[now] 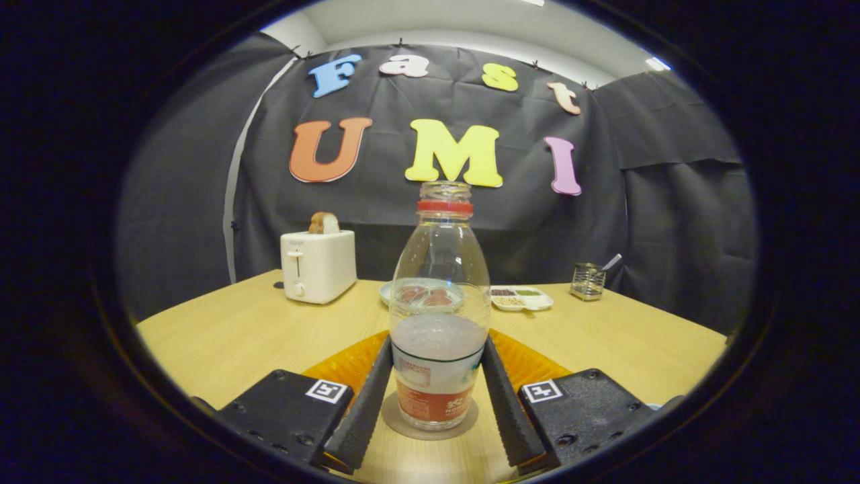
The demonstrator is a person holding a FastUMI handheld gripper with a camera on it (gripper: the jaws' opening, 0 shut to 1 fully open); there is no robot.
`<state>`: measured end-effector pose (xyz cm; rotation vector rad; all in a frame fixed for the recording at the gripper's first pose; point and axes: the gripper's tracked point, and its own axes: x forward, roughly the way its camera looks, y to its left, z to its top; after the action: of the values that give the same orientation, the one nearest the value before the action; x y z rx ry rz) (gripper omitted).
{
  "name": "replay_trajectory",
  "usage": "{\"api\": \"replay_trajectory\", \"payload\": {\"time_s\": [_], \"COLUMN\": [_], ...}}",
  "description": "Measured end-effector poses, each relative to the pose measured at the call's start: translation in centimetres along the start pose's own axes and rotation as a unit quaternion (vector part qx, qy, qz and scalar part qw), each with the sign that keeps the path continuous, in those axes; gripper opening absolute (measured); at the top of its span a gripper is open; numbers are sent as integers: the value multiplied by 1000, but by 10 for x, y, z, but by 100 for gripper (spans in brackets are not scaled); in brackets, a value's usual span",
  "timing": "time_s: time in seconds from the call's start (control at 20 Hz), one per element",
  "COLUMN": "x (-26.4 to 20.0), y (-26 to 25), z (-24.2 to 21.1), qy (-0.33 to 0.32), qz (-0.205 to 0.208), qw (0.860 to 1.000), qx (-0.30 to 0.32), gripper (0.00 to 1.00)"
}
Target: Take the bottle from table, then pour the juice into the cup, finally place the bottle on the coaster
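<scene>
Bottle [439,316]: upright on coaster [430,418], uncapped, partly filled. Gripper [437,376]: fingers flank the bottle's lower body on both sides, touching or nearly so; whether they press cannot be told. Orange mat [349,366] behind the coaster. Toaster [318,265], plate [388,293], snack tray [522,298], mesh holder [587,281] well beyond on table [228,336]; bare wood to either side.

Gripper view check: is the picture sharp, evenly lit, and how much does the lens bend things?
Gripper view: the clear plastic bottle with the red neck ring, standing on the round coaster between the gripper fingers, is sharp; soft light, no harsh glare; fisheye bows the wooden table edge; the white toaster stays readable.
</scene>
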<state>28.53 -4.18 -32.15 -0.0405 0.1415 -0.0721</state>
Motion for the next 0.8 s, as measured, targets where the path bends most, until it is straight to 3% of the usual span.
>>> {"api": "replay_trajectory", "payload": {"time_s": [0.1,0.2,0.8], "x": [-1,-1,-64], "y": [-1,1,-16], "z": [0,-3,75], "qy": [4,11,-34], "qz": [-1,3,4], "qw": [1000,1000,999], "qx": [1,2,17], "gripper": [83,100,100]}}
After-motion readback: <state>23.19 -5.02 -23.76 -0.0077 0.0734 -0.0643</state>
